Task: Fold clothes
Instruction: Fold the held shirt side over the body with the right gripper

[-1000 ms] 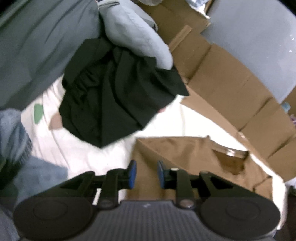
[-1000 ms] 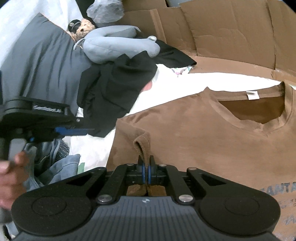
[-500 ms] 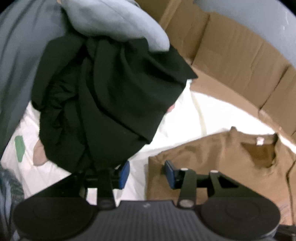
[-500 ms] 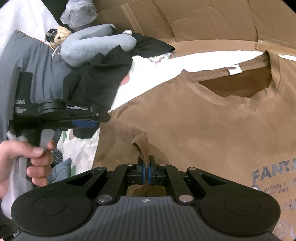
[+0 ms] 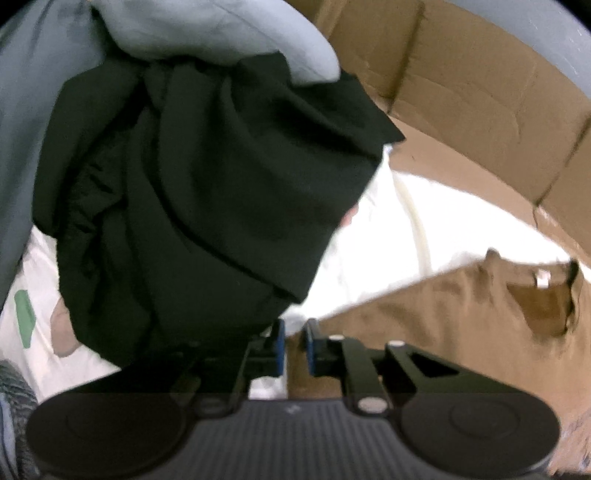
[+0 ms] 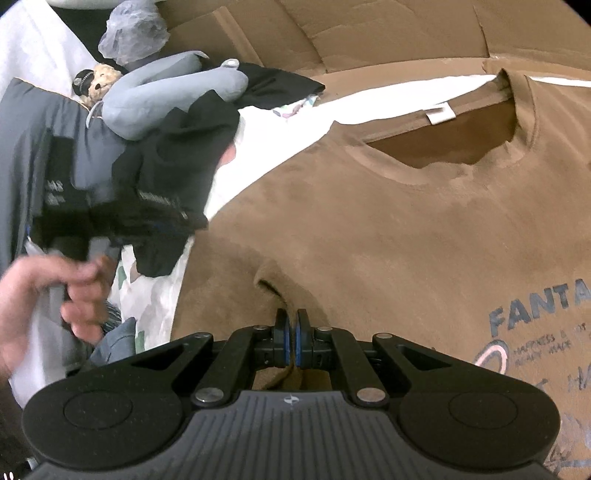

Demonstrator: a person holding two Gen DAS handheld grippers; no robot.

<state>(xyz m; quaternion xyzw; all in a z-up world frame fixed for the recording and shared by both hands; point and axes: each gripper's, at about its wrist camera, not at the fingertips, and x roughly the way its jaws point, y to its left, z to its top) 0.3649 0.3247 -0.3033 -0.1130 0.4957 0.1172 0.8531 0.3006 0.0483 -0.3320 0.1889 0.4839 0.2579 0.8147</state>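
A brown T-shirt [image 6: 406, 221] with printed lettering lies spread on the white sheet [image 6: 280, 125], neck hole toward the cardboard. My right gripper [image 6: 291, 347] is shut on a pinched fold of it near the left sleeve. In the left wrist view, my left gripper [image 5: 294, 345] sits low over the left edge of the T-shirt [image 5: 443, 314]. Its jaws are closing, with a narrow gap left. The brown edge and a strip of white sheet [image 5: 424, 229] show between the pads. A person's hand [image 6: 55, 295] holds the left gripper's handle, which is blurred.
A crumpled black garment [image 5: 203, 203] lies close behind the left gripper, under a light blue neck pillow [image 5: 221, 33]. Cardboard panels [image 6: 369, 29] wall the far side. A small teddy bear [image 6: 98, 79], a plastic bag [image 6: 133, 33] and a grey cushion [image 6: 22, 129] sit at the left.
My left gripper has come down to the shirt's left edge; its jaws widened, then narrowed. The fold held by my right gripper now lies lower and flatter.
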